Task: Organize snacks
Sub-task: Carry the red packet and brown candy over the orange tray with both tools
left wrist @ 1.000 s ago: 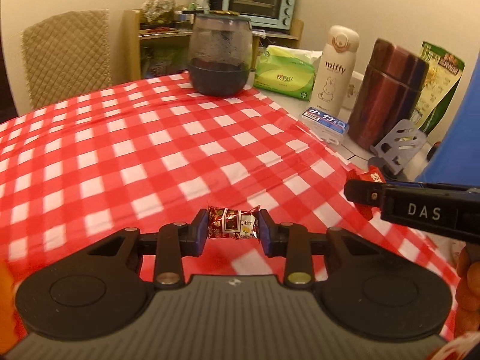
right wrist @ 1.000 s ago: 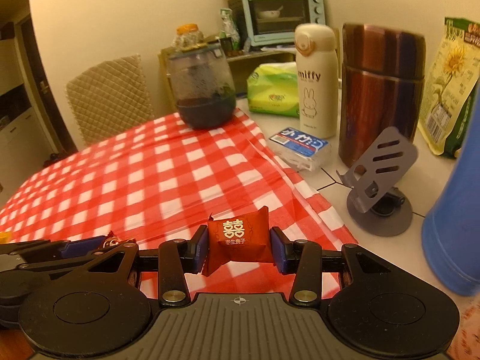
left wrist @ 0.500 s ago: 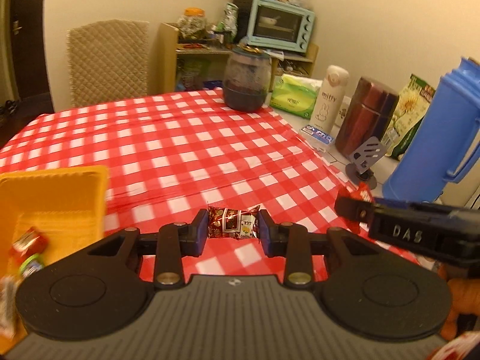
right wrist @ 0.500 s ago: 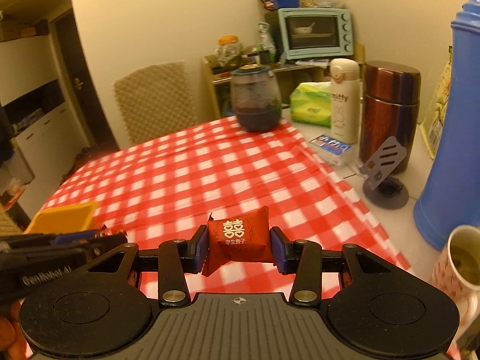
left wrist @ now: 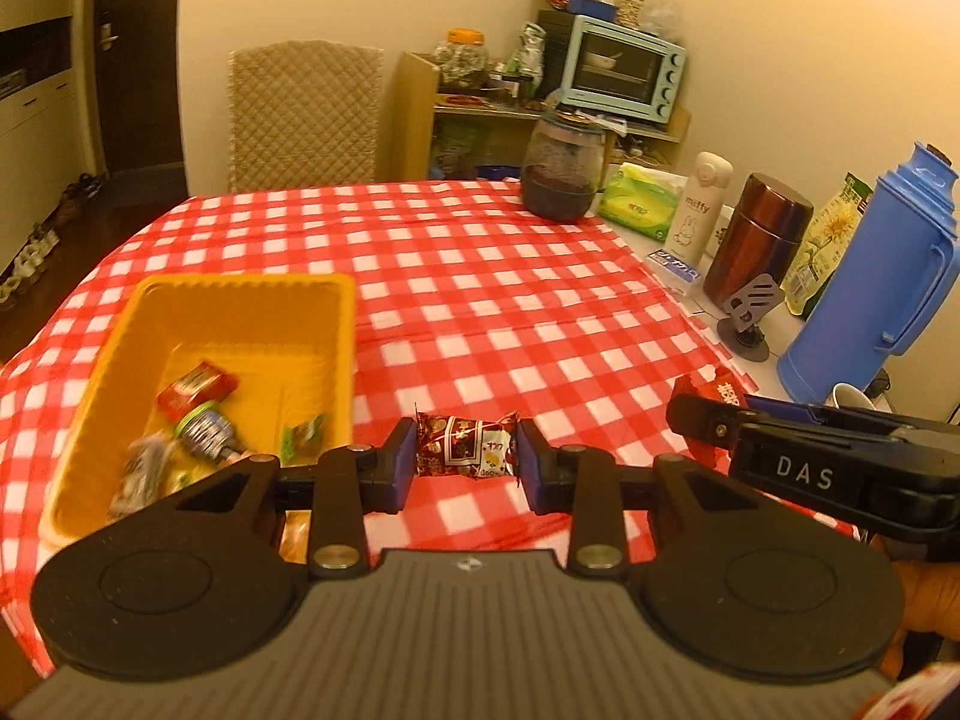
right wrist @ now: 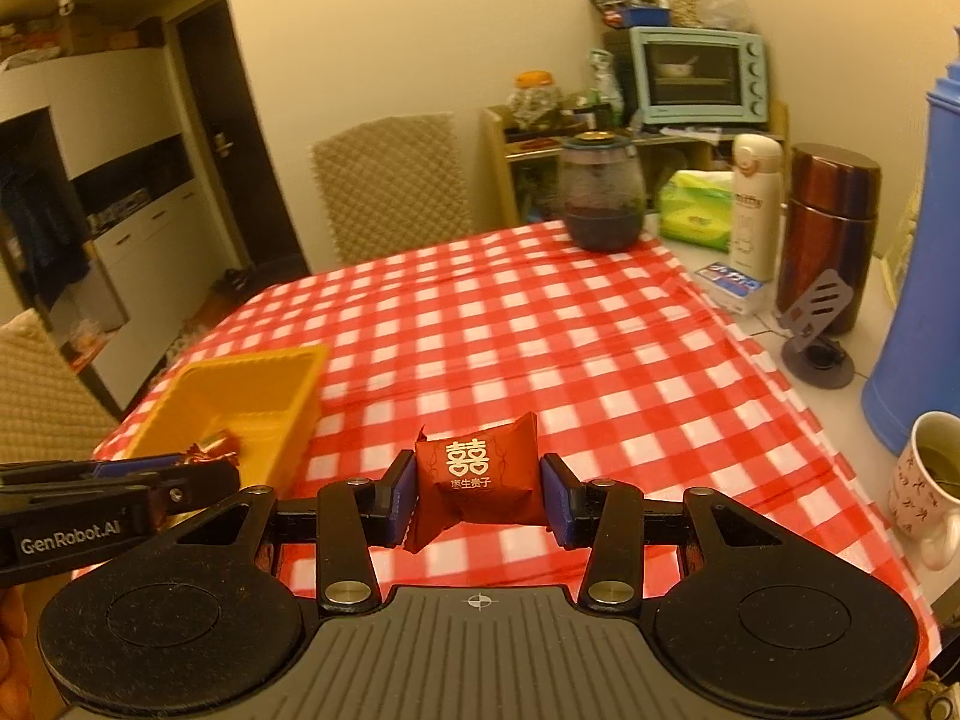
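My left gripper is shut on a small brown snack packet, held above the checked tablecloth just right of a yellow bin. The bin holds several wrapped snacks. My right gripper is shut on a red candy packet with white characters. It shows at the right of the left wrist view. The bin sits at the left of the right wrist view, and the left gripper hangs beside it there.
A dark glass jar stands at the table's far edge. Along the right side are a tissue pack, a white flask, a brown flask, a phone stand, a blue thermos and a mug.
Both grippers have pulled back and risen with their packets still held. The yellow bin has come into view at the left, and the table's far objects look smaller.
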Action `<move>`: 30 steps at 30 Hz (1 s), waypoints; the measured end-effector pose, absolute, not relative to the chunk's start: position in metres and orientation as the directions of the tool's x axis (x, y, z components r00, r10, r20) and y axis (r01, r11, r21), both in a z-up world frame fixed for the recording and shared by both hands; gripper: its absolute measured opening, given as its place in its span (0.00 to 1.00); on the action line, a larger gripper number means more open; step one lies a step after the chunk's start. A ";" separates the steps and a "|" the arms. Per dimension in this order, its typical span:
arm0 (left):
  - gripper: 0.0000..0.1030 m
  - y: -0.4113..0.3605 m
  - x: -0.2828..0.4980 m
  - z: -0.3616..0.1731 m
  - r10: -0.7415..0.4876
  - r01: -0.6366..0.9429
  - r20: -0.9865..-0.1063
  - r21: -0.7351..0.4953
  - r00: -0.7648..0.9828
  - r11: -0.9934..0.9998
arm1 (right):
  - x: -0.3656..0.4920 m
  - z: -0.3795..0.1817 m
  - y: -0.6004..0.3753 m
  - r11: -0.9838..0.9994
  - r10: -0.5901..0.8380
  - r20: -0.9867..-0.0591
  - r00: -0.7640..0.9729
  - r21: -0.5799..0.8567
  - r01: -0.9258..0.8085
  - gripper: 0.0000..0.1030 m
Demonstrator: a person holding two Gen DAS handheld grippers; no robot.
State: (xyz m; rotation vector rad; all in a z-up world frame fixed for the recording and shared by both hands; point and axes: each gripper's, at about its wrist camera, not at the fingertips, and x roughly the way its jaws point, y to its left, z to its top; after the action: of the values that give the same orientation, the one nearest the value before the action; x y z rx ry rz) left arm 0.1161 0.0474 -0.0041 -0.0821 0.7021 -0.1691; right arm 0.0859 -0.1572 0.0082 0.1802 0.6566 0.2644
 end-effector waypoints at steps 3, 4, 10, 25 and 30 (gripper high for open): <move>0.30 0.056 0.103 -0.003 -0.171 0.111 -0.635 -0.133 0.753 0.985 | 0.076 0.011 -0.145 0.946 0.319 -0.575 0.753 0.243 -0.215 0.43; 0.31 0.058 0.099 -0.003 -0.165 0.107 -0.635 -0.129 0.755 0.986 | 0.073 0.012 -0.141 0.945 0.324 -0.575 0.751 0.240 -0.224 0.43; 0.31 0.078 0.079 0.002 -0.126 0.076 -0.628 -0.106 0.768 0.992 | 0.062 0.016 -0.117 0.932 0.362 -0.574 0.734 0.227 -0.282 0.43; 0.31 0.126 0.050 0.004 -0.046 -0.024 -0.630 -0.102 0.775 0.995 | 0.054 0.016 -0.064 0.897 0.434 -0.576 0.693 0.204 -0.393 0.43; 0.31 0.137 0.047 0.004 -0.036 -0.042 -0.630 -0.107 0.776 0.993 | 0.055 0.015 -0.050 0.887 0.450 -0.577 0.681 0.199 -0.417 0.43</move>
State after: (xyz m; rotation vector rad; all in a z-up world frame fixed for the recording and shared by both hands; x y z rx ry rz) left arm 0.0473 0.1366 0.0038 -0.1175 0.6830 0.0033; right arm 0.0547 -0.0502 0.0146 0.0521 0.6616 0.4869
